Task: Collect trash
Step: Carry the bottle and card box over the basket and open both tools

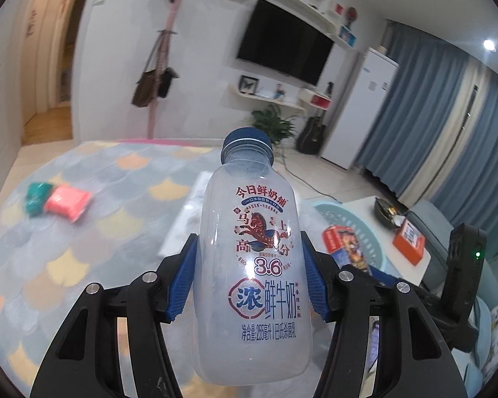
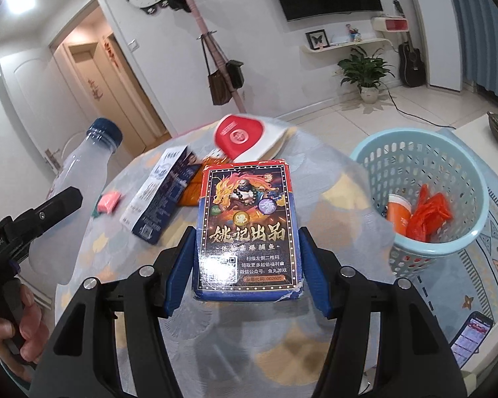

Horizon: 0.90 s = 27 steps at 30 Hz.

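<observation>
Round and covered in a pale scale-patterned cloth, the table (image 2: 332,179) sits in a living room with a dark television on the far wall. Over it, the left gripper (image 1: 249,278) is clamped on an empty milk bottle (image 1: 249,258), its blue pads pressing both sides of the clear body, blue cap pointing away. The right gripper (image 2: 247,272) holds a card box (image 2: 247,229) the same way, its printed face up. Both items are lifted off the cloth, so the picking-up looks finished and the carrying is in hand. Just beside the table's right edge stands a light blue basket (image 2: 425,152), already holding an orange cup (image 2: 398,212) and an orange bag (image 2: 428,212). Next, each piece probably needs to be brought over the basket's open mouth and let go, the card box being nearer to it. Left on the table are a long blue carton (image 2: 159,195), a red-and-white pouch (image 2: 249,136) and a pink packet (image 2: 109,200) beside a green one (image 1: 38,197).
</observation>
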Motion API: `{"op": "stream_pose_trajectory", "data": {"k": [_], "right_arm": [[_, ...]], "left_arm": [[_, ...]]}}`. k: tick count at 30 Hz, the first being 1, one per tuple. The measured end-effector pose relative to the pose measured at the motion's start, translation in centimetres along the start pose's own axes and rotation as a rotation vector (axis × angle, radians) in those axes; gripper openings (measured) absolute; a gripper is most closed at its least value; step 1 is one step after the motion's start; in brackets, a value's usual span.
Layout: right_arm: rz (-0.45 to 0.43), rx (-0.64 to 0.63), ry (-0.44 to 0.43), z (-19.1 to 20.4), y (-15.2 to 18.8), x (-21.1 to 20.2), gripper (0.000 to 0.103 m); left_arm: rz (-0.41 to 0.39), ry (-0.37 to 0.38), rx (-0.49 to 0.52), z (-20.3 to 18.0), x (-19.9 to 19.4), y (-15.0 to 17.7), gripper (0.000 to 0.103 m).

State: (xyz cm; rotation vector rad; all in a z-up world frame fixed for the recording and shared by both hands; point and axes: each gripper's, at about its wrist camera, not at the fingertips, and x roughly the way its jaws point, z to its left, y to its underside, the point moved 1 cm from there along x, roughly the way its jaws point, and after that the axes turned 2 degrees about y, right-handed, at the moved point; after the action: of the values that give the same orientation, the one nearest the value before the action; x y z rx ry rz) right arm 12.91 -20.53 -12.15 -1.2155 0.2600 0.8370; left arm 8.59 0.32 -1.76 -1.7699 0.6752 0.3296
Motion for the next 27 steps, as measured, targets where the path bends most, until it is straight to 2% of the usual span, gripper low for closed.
{"op": "stream_pose_trajectory", "data": {"k": [7, 13, 21, 27], "right_arm": [[-0.025, 0.056, 0.019, -2.5, -0.6, -0.3, 0.057], [-0.079, 0.112, 0.077, -5.5, -2.0, -0.9, 0.057], [-0.161, 0.257, 0.220, -11.9, -4.6, -0.9, 0.057], [-0.178, 0.344, 0.344, -16.1, -5.4, 0.7, 0.057]], "left_arm": [[0.019, 0.068, 0.059, -4.3, 3.1, -1.3, 0.056], [0.024, 0.126, 0.112, -8.0, 5.8, -2.4, 0.056], [0.056, 0.215, 0.109, -12.1, 10.8, -4.1, 0.056], [0.100, 0.254, 0.110, -14.9, 15.6, -4.9, 0.056]]}}
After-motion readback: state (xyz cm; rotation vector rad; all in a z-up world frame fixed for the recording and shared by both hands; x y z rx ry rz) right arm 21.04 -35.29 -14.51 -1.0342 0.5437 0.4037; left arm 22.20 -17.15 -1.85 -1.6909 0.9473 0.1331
